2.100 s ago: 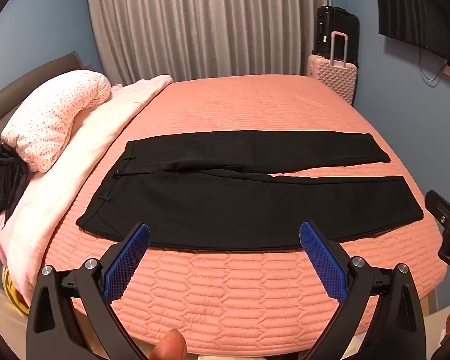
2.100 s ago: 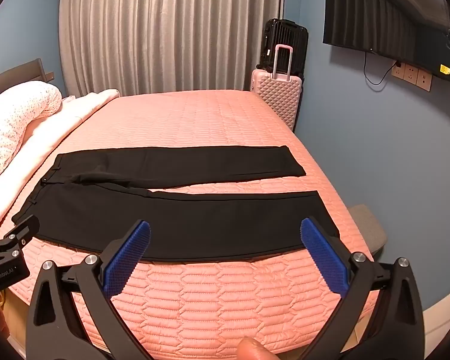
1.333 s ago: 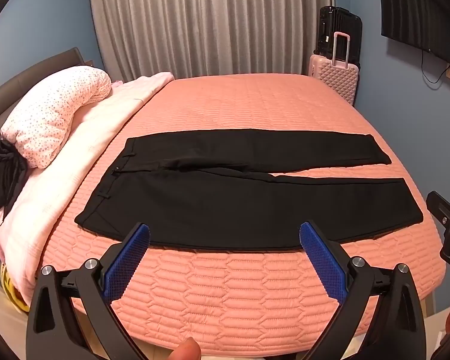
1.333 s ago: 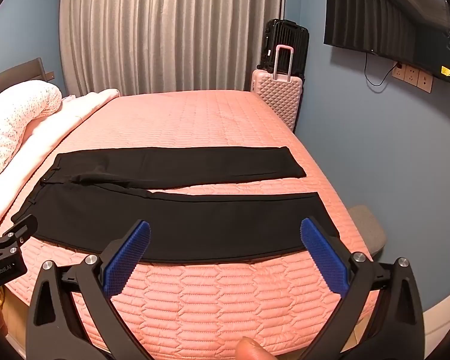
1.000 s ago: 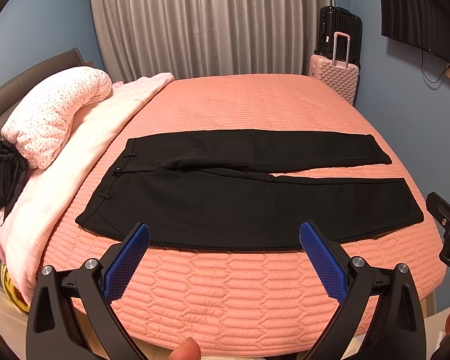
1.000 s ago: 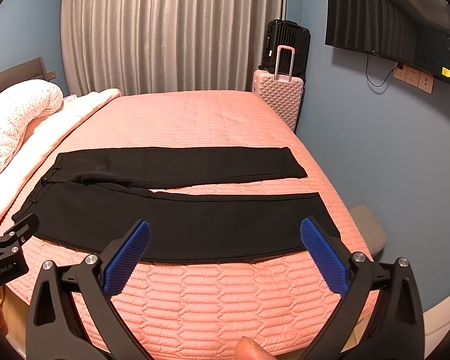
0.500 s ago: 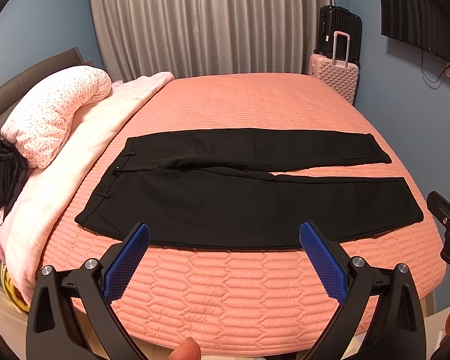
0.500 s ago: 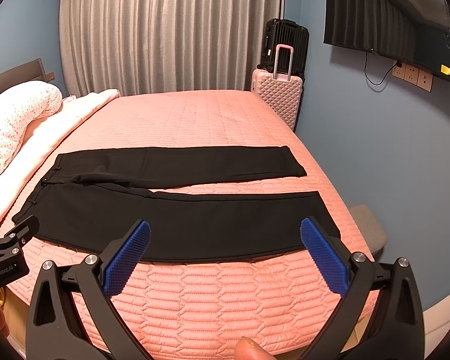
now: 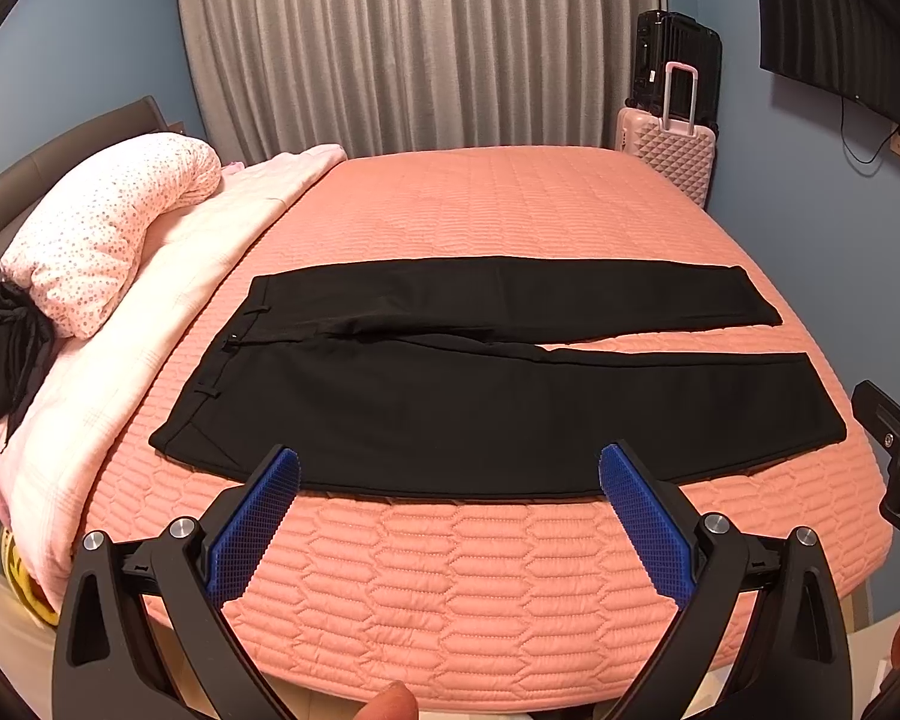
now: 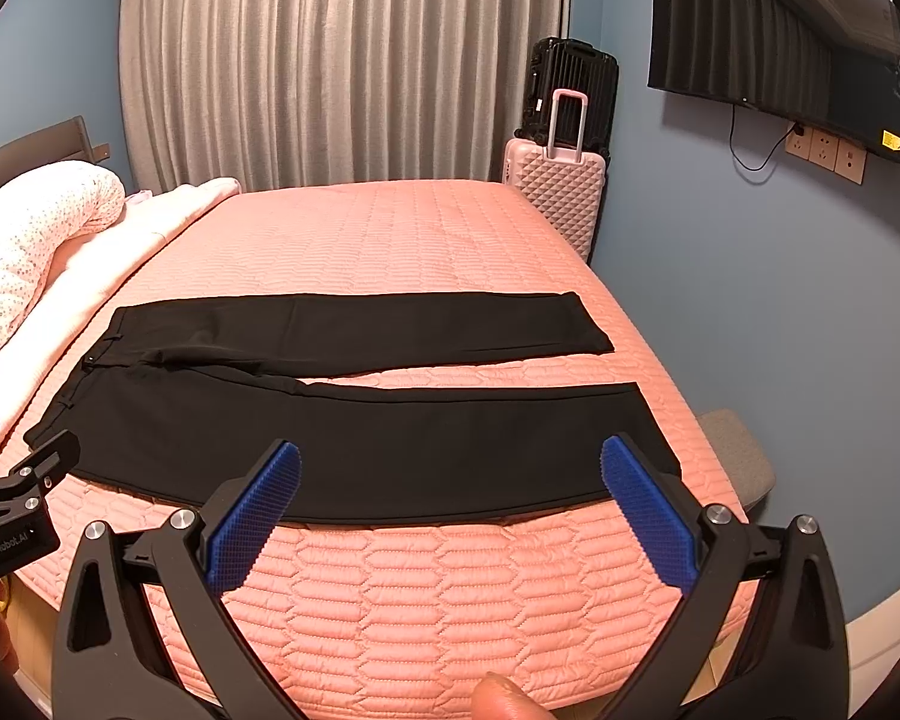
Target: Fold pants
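Observation:
Black pants lie flat and spread on a pink quilted bed, waistband at the left, both legs stretched to the right with a narrow gap between them. They also show in the right wrist view. My left gripper is open and empty, held off the bed's near edge in front of the near leg. My right gripper is open and empty, also short of the near edge, toward the cuff end. Each gripper's body shows at the edge of the other's view.
A spotted pillow and a pale pink blanket lie along the bed's left side, with a black garment beside them. A pink suitcase and a black one stand by the curtain. A TV hangs on the right wall.

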A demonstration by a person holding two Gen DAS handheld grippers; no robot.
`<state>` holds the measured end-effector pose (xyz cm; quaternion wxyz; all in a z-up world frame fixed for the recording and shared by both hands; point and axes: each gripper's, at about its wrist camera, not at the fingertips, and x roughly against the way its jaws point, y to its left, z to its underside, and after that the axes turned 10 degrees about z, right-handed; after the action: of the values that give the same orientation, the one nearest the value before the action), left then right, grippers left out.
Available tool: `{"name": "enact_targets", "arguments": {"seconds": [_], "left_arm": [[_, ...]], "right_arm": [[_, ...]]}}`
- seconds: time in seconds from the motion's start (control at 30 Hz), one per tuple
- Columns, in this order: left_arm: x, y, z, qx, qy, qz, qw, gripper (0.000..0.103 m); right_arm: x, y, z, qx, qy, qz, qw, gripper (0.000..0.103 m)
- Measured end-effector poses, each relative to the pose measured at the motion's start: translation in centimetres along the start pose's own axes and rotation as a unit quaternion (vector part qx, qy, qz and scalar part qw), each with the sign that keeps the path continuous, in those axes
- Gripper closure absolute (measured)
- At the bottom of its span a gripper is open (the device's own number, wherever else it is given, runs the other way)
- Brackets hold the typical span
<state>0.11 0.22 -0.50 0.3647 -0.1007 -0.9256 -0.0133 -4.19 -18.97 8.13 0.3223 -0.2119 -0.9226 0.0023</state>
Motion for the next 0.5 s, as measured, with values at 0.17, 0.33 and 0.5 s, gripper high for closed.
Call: {"name": "enact_targets", "arguments": {"seconds": [0.17,0.33,0.5], "left_arm": [[0.05,0.09,-0.08,0.001,0.0,-0.001,1.0,0.005],[0.14,0.17,-0.09,0.0,-0.001,-0.001,1.0,0.005],[0.18,0.28,-0.09,0.0,0.0,0.0,1.0,0.005]], "right_arm": [[-0.01,0.03,-0.03,0.001,0.0,0.001,1.0,0.005],[0.01,0.06,-0.06,0.001,0.0,0.0,1.0,0.005],[-0.01,0.07,-0.05,0.001,0.001,0.0,1.0,0.005]]}}
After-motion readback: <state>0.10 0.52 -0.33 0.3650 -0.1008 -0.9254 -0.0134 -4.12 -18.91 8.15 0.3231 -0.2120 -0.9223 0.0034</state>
